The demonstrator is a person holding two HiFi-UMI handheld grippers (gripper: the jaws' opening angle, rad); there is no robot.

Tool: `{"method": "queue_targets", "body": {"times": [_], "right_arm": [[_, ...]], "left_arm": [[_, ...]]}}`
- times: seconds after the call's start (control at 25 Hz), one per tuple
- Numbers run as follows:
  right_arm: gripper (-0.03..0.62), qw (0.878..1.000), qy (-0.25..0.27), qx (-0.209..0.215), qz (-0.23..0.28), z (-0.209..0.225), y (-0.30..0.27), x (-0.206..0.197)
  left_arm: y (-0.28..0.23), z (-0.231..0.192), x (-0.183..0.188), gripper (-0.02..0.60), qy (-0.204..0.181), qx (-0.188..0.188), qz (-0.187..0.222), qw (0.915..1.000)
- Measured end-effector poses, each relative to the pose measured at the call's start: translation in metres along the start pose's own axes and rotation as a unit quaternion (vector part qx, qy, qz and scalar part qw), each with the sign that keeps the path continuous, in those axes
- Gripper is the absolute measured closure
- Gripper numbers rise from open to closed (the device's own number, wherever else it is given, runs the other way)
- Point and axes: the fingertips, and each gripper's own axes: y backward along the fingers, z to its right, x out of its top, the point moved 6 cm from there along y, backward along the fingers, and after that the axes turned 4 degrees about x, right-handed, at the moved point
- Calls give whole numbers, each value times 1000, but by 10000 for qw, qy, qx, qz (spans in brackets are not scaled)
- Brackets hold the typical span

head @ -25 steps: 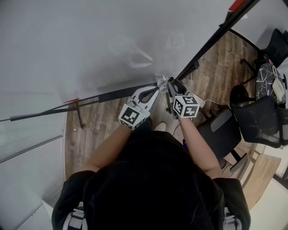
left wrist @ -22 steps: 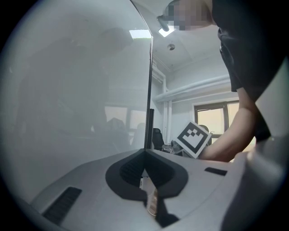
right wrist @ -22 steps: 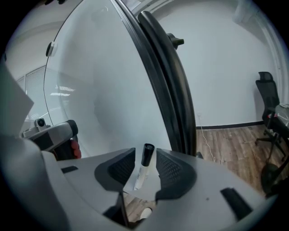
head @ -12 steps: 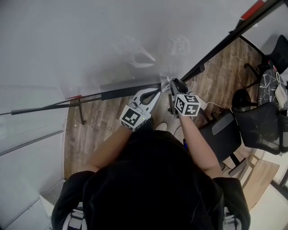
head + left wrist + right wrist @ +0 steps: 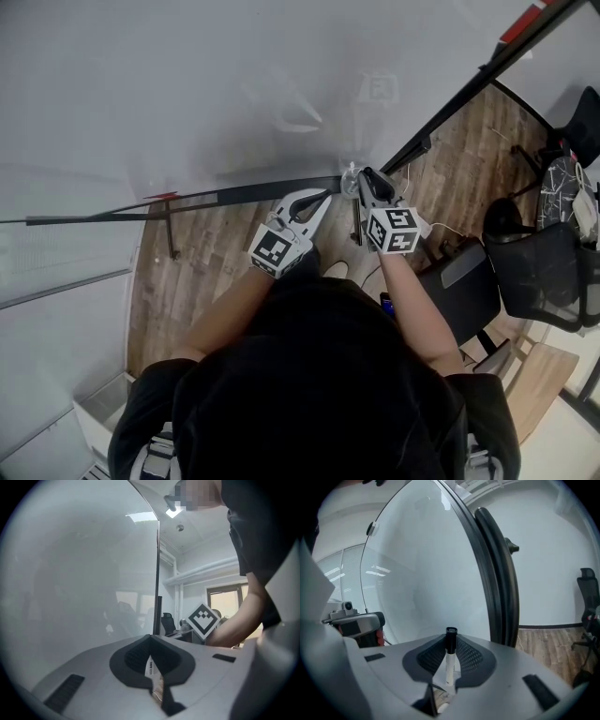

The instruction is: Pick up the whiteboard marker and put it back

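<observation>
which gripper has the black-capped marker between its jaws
The right gripper: its jaws have just been closing on the upright marker. The left gripper is shut tip to tip, with no black cap there.

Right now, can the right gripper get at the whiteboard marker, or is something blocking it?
Yes, it seems so: the whiteboard marker already sits between the jaws of the right gripper, which have just been closing onto it. Nothing else shows between them.

**Three cameras, one shared board**

The head view looks steeply down over both arms at the whiteboard [image 5: 187,94]. The left gripper [image 5: 326,196] and right gripper [image 5: 363,176] views ride close behind their jaws, facing that same board.
</observation>
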Motion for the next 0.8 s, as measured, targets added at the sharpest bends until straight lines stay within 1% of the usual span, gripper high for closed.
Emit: {"method": "queue_targets", "body": {"times": [0.12,0.32,0.52,0.8], "right_arm": [[530,9997,235,27,86,-5,8,8],[531,9978,621,79,216,-15,25,21],[531,9969,628,159,455,-22,44,38],[531,9936,859,365,633,-34,73,63]], "left_arm": [[4,3,5,578,-33,54,53,10000],[10,12,16,578,-195,114,138,9997],[14,20,27,578,-243,174,279,9992],[21,30,48,578,-443,225,389,9980]]}}
